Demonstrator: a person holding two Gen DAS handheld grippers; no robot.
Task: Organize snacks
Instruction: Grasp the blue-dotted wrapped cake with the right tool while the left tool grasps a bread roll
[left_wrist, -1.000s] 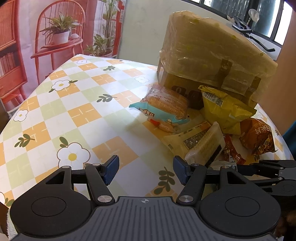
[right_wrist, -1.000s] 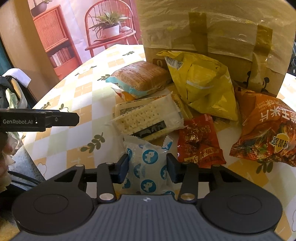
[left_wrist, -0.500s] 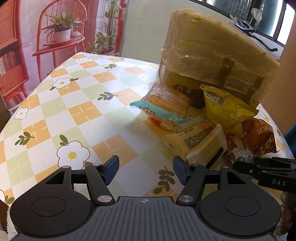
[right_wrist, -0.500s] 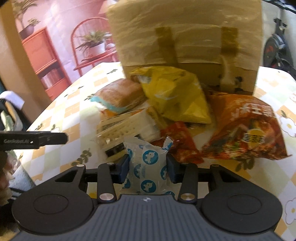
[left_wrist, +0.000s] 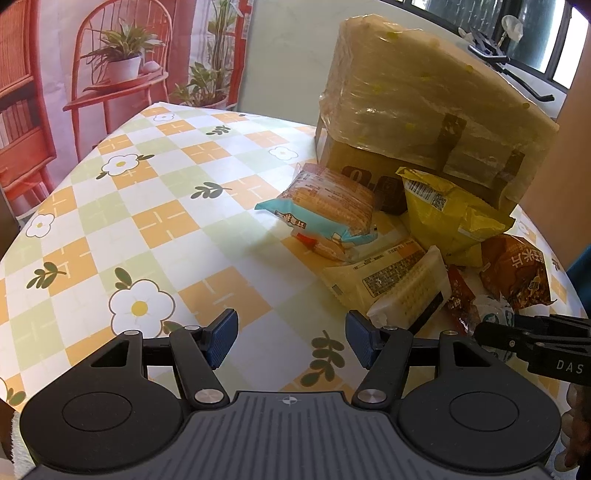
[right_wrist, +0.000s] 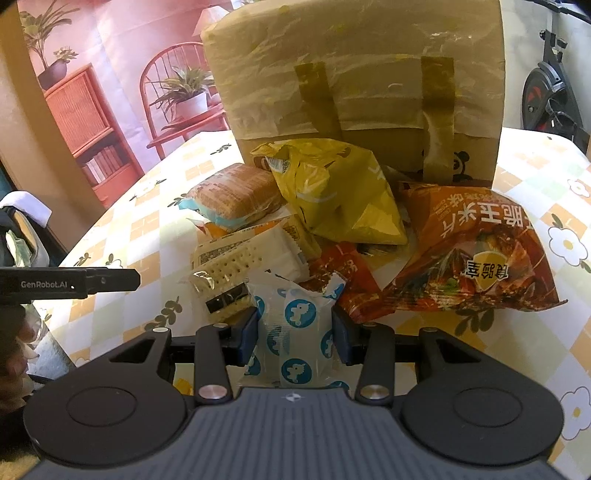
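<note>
Crinkly white-and-blue packet (right_wrist: 295, 332) sits pinched in the right gripper (right_wrist: 294, 338) just short of the snack pile (right_wrist: 332, 229), and could slip from that soft-film hold, while the left gripper (left_wrist: 291, 338) hangs released above the desk (left_wrist: 147, 229).

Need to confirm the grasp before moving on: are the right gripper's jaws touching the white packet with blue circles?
Touching. In the right wrist view, both jaws of the right gripper press the sides of the white packet.

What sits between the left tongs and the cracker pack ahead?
Nothing visible does. The left tongs hang open over bare tablecloth, and the cracker pack lies just past the right finger, front end unobstructed.
</note>
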